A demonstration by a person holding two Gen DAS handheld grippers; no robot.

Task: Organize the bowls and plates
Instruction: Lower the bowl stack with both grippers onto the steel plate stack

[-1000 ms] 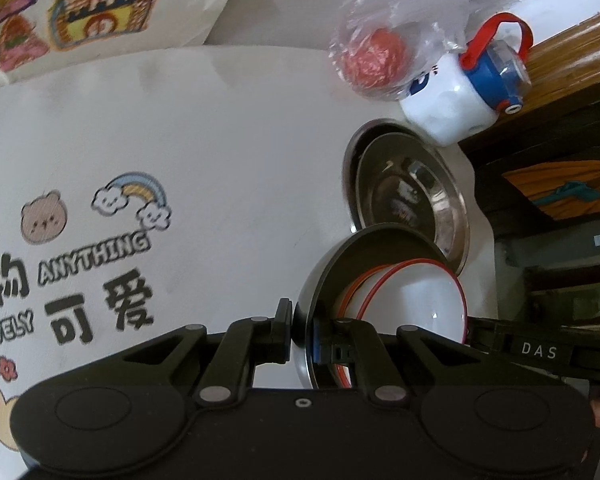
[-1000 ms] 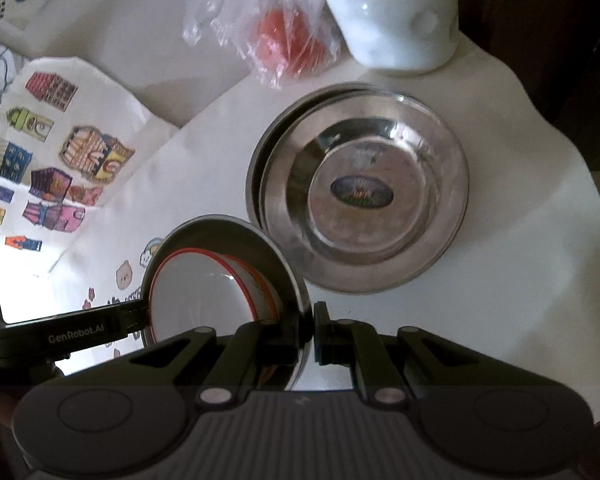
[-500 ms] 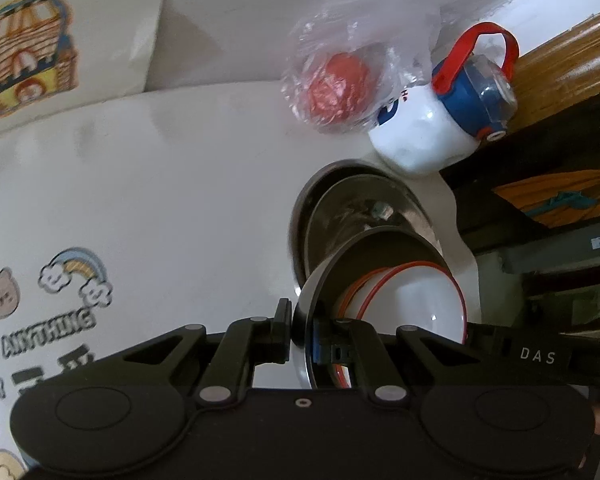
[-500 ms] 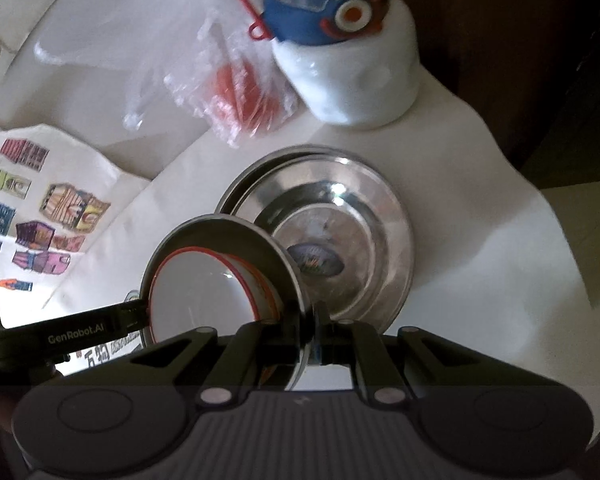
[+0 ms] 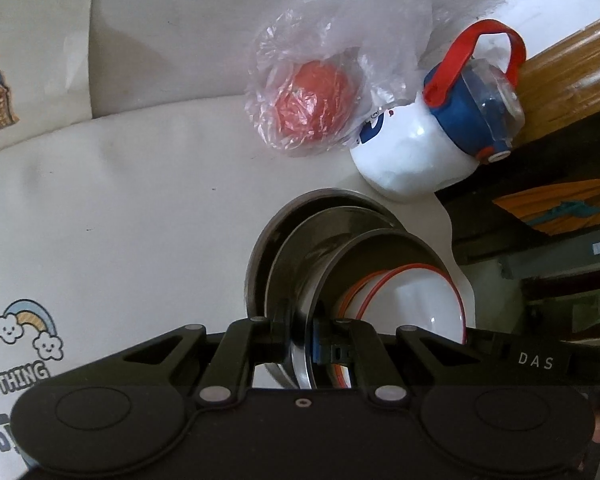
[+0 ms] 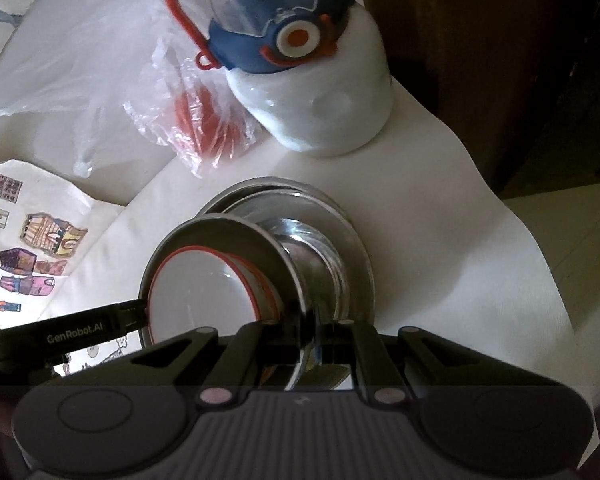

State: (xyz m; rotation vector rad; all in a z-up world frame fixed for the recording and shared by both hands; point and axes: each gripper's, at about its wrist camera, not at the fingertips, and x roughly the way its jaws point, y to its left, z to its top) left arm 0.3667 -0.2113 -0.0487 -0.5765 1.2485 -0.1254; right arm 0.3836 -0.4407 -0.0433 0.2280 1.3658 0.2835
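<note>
Both grippers hold one steel bowl by opposite rims. My left gripper [image 5: 306,346] is shut on its rim [image 5: 380,238]. My right gripper [image 6: 310,340] is shut on the opposite rim [image 6: 220,224]. Inside the steel bowl sit white bowls with red rims [image 5: 416,300], also seen in the right wrist view [image 6: 204,292]. The bowl hangs tilted just over a stack of steel plates [image 6: 356,264] on the white table, seen in the left wrist view too [image 5: 276,232]. I cannot tell whether it touches them.
A white water bottle with a blue lid and red strap [image 6: 308,80] stands just behind the plates. A clear plastic bag with a red ball [image 5: 312,104] lies to its left. The table edge [image 6: 532,248] drops off close on the right. Sticker sheets [image 6: 32,240] lie left.
Both grippers have carried the steel bowl toward the plate stack and lower. The plates, bottle and bag now look closer and larger, and the bowl overlaps the plates.
</note>
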